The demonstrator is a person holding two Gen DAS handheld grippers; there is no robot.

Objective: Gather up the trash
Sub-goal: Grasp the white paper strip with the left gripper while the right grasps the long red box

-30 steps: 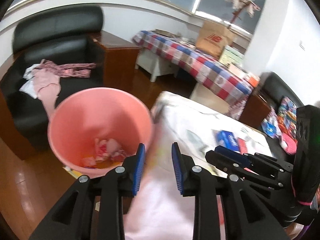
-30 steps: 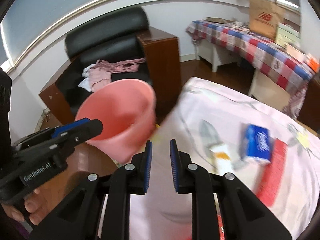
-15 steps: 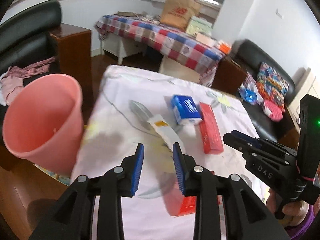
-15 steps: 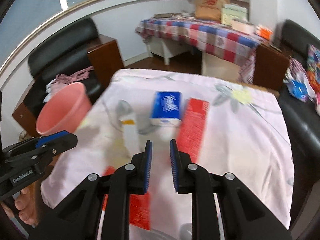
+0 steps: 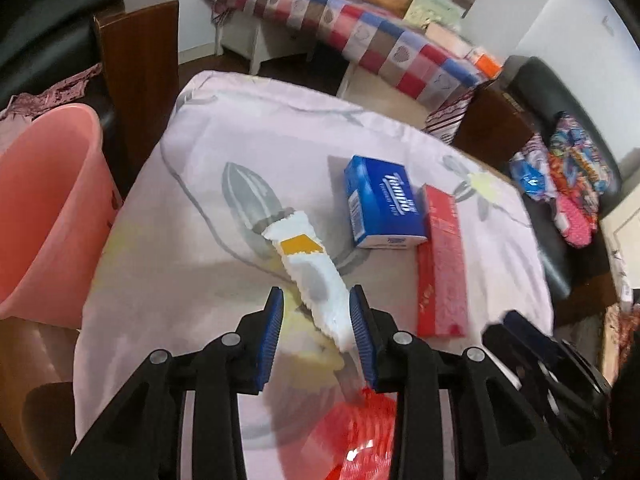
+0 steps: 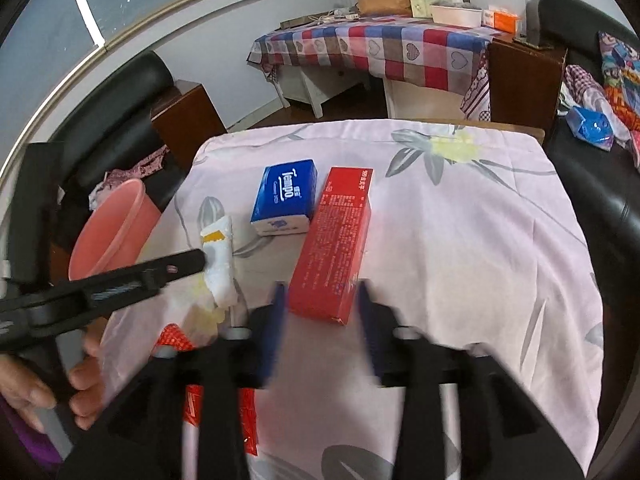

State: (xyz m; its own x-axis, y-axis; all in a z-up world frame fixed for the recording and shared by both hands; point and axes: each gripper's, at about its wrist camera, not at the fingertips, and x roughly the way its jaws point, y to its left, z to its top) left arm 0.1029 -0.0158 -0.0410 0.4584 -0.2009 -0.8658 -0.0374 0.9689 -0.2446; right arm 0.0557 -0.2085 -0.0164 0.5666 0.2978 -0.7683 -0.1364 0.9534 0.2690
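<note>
A white crumpled wrapper with a yellow patch point(image 5: 310, 268) lies on the pink floral tablecloth point(image 5: 248, 152). My left gripper point(image 5: 318, 320) is open, its blue pads on either side of the wrapper's near end. The wrapper also shows in the right wrist view point(image 6: 220, 256). My right gripper point(image 6: 320, 312) is open, its jaws straddling the near end of a long red box point(image 6: 336, 248). A blue tissue pack point(image 6: 286, 196) lies beside the red box. A pink bin point(image 5: 44, 208) stands off the table's left edge.
A red wrapper point(image 5: 356, 436) lies near the table's front edge. Behind are a black armchair with clothes point(image 6: 120, 120), a wooden cabinet point(image 5: 136, 64) and a table with a checked cloth point(image 6: 380, 48). A black sofa with bright packets point(image 5: 568, 168) is at the right.
Both grippers swung from the pink bin to the table and dropped close to it. The right gripper opened wide around the red box; the left one closed in on the white wrapper.
</note>
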